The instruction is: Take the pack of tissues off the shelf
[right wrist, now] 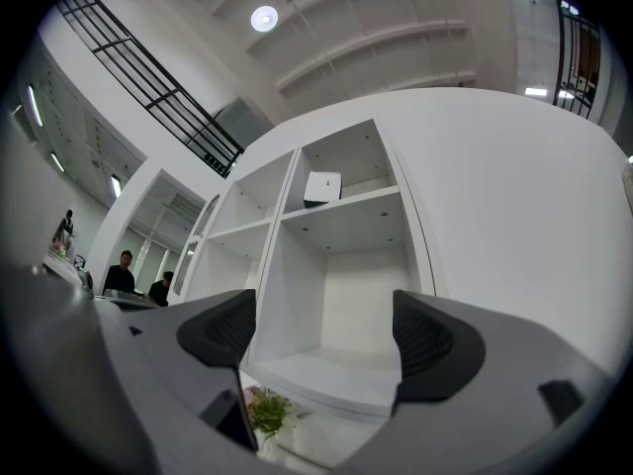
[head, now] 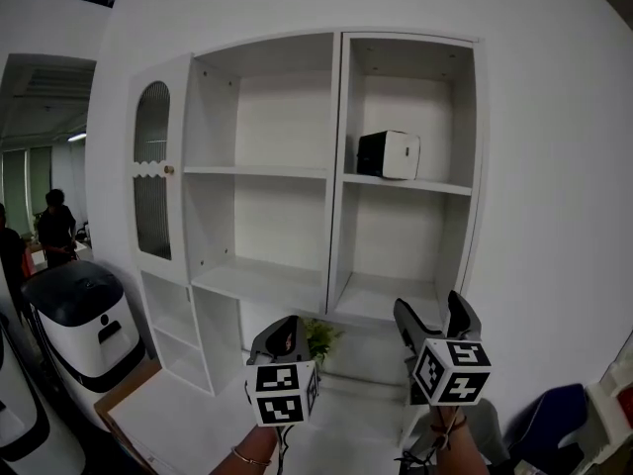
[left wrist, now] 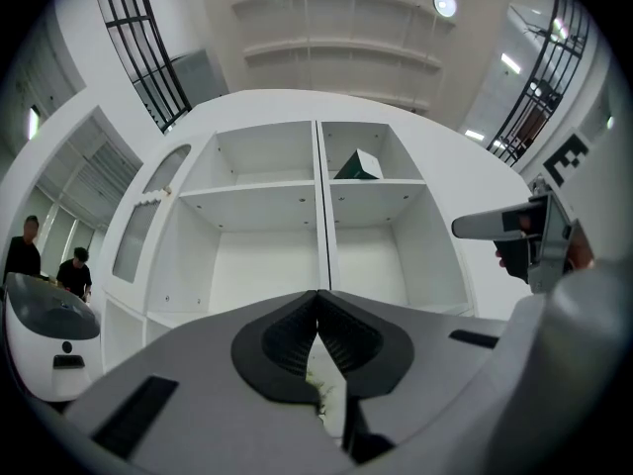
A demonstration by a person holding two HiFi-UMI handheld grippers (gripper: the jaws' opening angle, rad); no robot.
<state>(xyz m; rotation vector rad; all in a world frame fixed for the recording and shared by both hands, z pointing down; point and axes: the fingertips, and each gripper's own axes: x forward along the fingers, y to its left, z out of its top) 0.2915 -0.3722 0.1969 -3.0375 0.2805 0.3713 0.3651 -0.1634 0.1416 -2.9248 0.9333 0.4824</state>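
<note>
1 pack of tissues (head: 388, 154) on the shelf (head: 406, 183); left gripper (head: 287, 325) clenched empty, right gripper (head: 429, 303) released.

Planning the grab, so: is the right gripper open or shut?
Open. In its own view the right gripper has its fingers wide apart, with nothing between them but the distant shelf.

A white shelf (head: 334, 166) is set against the wall and divided into open compartments, with an arched door (head: 151, 181) at its left. A pack (head: 389, 153) is placed on the upper right board. A plant (head: 318, 339) is seen in the recess below.
</note>
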